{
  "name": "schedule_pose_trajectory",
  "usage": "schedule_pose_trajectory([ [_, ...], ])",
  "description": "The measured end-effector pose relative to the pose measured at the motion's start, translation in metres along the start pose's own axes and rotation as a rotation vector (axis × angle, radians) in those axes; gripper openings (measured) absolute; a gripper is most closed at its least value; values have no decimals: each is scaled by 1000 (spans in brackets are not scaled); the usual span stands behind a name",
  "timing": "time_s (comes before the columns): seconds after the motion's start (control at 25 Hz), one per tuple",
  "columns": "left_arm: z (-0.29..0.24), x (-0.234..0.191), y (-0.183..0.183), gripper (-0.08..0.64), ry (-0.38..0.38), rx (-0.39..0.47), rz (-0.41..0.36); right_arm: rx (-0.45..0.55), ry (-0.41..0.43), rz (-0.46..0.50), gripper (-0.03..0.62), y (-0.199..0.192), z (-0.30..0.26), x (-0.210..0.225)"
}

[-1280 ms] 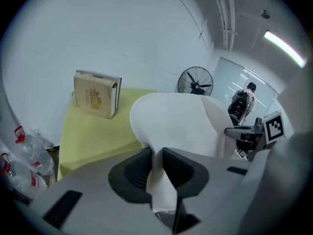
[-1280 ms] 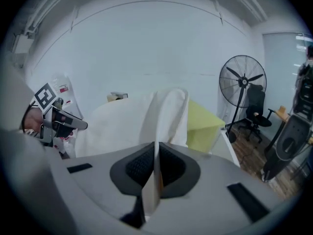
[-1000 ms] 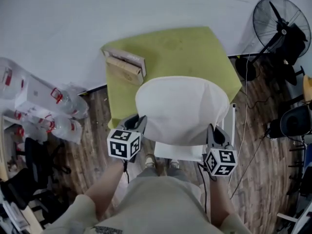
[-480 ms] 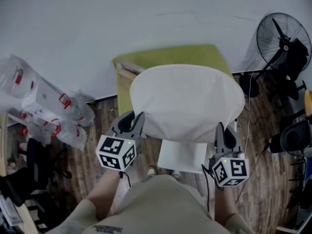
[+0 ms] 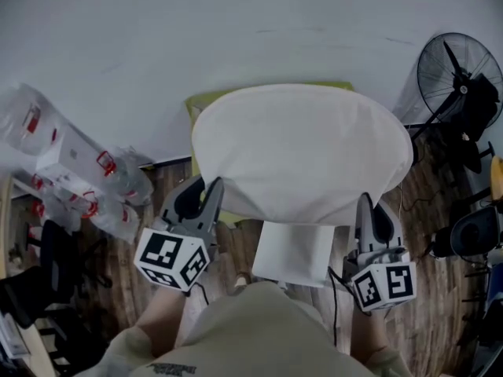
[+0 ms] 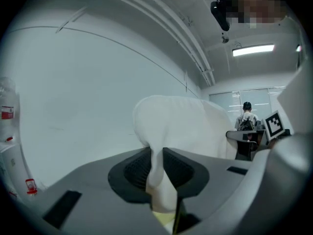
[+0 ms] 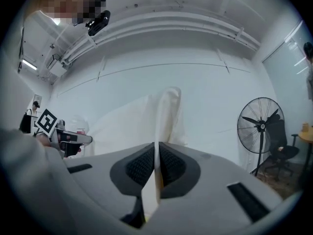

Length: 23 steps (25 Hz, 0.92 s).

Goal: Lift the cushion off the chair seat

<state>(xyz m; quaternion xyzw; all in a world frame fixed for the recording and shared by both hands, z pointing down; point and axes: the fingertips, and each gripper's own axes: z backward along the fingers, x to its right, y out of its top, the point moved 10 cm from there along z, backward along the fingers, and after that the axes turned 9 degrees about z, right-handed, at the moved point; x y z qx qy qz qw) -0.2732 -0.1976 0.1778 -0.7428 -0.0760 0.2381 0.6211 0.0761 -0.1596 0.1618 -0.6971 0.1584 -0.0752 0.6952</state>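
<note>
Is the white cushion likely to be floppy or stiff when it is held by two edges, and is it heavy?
Probably soft but shape-keeping: the cushion spans from left claw to right claw without drooping. Likely light, since two thin pinches carry it. Its cover bunches in the left claw, so it may slip.

Wall, fan and clutter around me

A white wall (image 5: 157, 38) runs ahead of me. At my right a black fan (image 5: 462, 85) stands on the wood floor (image 5: 440, 305), with a black chair (image 5: 475, 226) nearer. Clear plastic bags (image 5: 78, 171) holding red-labelled bottles lie heaped at my left. Far off, a person (image 6: 246, 117) stands under a ceiling light (image 6: 253, 49).
</note>
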Motion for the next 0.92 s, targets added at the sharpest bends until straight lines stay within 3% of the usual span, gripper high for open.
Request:
schedule_pose_trajectory([
  [0.92, 16, 10, 6, 87, 30, 20, -2, 18, 26, 28, 25, 11, 6, -1],
])
